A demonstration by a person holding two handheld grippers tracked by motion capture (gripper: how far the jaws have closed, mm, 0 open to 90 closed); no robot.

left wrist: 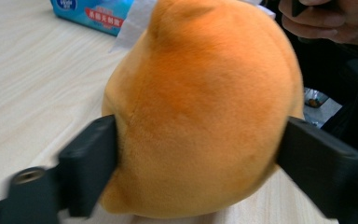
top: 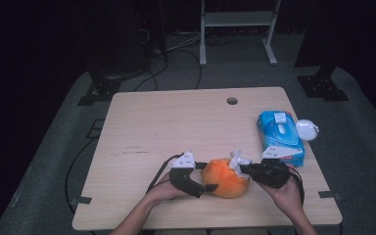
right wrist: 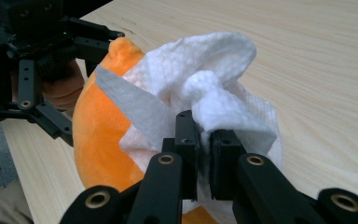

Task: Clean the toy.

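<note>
1. Pale wooden table [top: 152,127] carries the work near its front edge.
2. Orange plush toy [top: 223,177] sits between both tools; the left gripper [top: 206,188] brackets it, jaws against its sides, steadying it.
3. Right gripper [right wrist: 205,140] is clenched on a white tissue [right wrist: 205,79], laid against the toy, likely to wipe it.
4. Farther right lies the blue tissue pack [top: 280,136].
</note>
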